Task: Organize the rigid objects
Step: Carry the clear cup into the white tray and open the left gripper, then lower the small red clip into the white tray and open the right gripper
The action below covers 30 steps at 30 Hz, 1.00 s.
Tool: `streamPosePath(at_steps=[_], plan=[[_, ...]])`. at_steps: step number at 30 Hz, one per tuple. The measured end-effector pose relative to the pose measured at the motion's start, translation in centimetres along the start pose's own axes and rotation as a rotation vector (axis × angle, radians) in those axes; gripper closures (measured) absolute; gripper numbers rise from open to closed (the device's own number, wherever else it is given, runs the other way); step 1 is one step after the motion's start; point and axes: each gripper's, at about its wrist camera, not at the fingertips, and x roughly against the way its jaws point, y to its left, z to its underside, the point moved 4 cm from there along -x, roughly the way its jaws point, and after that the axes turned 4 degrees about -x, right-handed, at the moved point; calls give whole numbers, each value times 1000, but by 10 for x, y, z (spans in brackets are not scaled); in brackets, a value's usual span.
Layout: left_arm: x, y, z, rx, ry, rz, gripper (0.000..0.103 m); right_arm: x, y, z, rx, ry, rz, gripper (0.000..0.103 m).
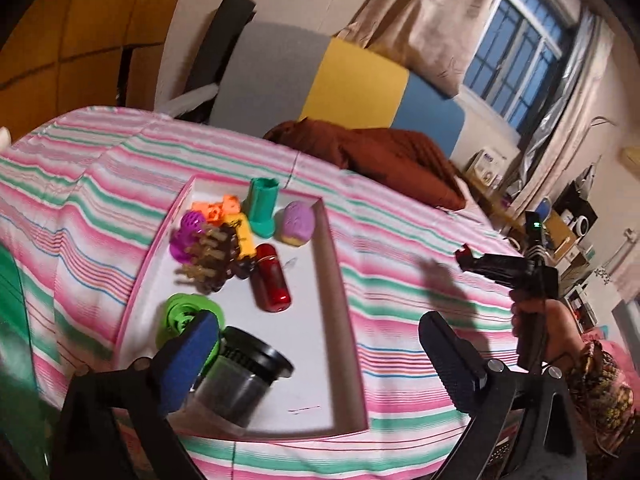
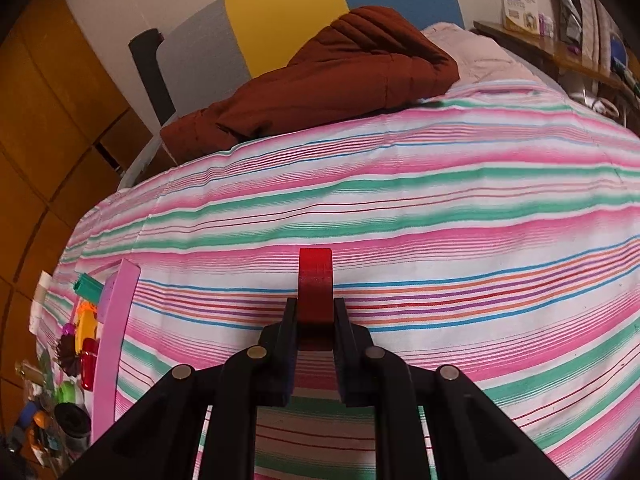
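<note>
Left gripper (image 1: 320, 356) is spread wide, nothing between its 2 fingers; it hangs over the near end of the shallow pink-rimmed tray (image 1: 340, 280) on the striped bedspread (image 1: 400, 248); no pad presses on anything. Just ahead of its left finger (image 1: 196, 360), inside the tray: a dark jar with a black lid (image 1: 244, 376), lying tilted; partly behind that finger, a green ring-shaped part (image 1: 180, 312). Further ahead in the tray: a red cylinder (image 1: 270, 280) on its side; a brown spiky piece (image 1: 208, 264) touching a yellow toy (image 1: 244, 236); a purple ball-shaped piece (image 1: 188, 236); an orange piece (image 1: 218, 208); a teal cup-like part (image 1: 262, 206) standing upright; a lilac and yellow rounded toy (image 1: 298, 224) at the far right corner. The right finger sits outside the tray, over bare bedspread.

Right gripper (image 2: 316, 312) is pinched on a red flat-sided block (image 2: 315, 280); the block sticks out past the fingertips, its rounded end forward; it is held over open bedspread, well to the right of the tray, whose pink edge (image 2: 116, 320) shows far left of this gripper. In the left wrist view the same gripper is off to the right, held by a hand (image 1: 536, 320), red tip visible at its front. A brown quilted jacket (image 2: 320, 80) lies far ahead of both grippers, at the headboard.
</note>
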Motion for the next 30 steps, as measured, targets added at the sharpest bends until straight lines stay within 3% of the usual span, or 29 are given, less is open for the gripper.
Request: streamPosePath(at_steps=[6,18,21,30], plan=[[0,-10,1,-45,-10,6,0,5,28,9,113,-17,17,89],[10,-4,3,-22,-54,-45,0,14,81,42,240,-7,-21,89],[11,2,4,-8,-48,-73,0,21,98,53,260,-3,-55,89],[23,26,2,-1,-88,-246,0,40,157,89,286,41,-229,89]])
